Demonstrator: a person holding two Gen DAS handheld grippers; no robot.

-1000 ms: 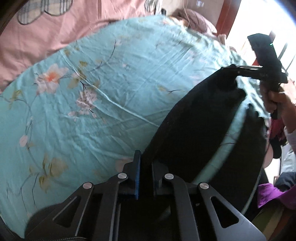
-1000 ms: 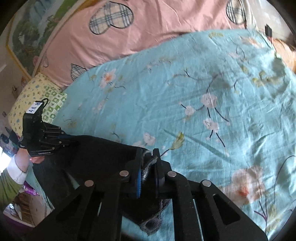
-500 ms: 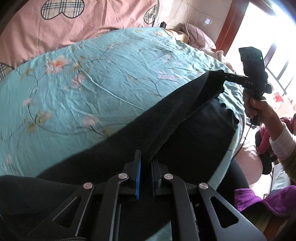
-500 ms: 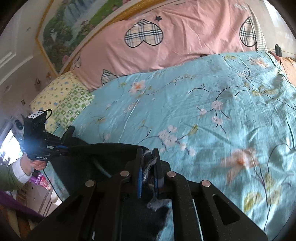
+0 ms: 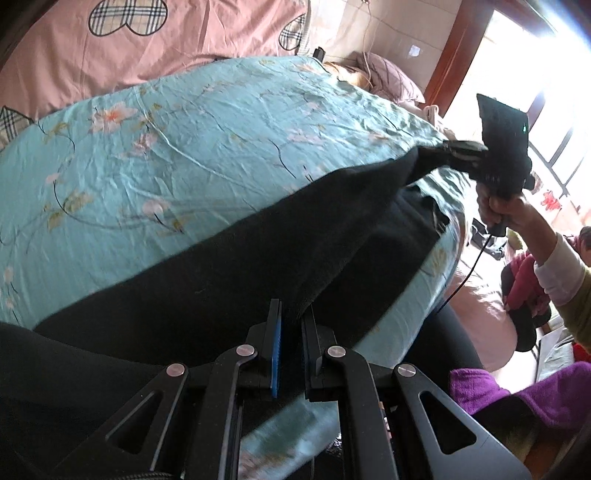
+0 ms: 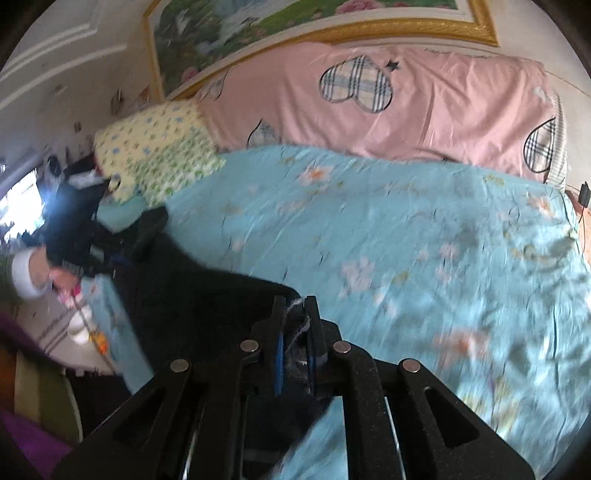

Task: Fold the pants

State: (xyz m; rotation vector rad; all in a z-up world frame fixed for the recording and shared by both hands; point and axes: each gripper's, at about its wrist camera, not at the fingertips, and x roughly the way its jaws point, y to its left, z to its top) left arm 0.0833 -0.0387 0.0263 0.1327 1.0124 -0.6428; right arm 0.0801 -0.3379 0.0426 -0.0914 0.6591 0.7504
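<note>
Black pants lie stretched along the near edge of a bed with a teal floral sheet. My left gripper is shut on one end of the pants' raised edge. My right gripper is shut on the other end, where grey fuzzy lining shows between the fingers. In the left wrist view the right gripper holds the far corner lifted. In the right wrist view the pants run to the left gripper at the far left. The held edge is taut above a lower layer.
A pink quilt with plaid hearts lies along the headboard, with a yellow patterned pillow beside it. A framed painting hangs above. A purple cloth lies below the bed's edge. A bright window is at the right.
Both grippers have risen and pulled the pants' edge taut along the bed's near side. The views have tilted up toward the headboard. Both stay shut on the pants.
</note>
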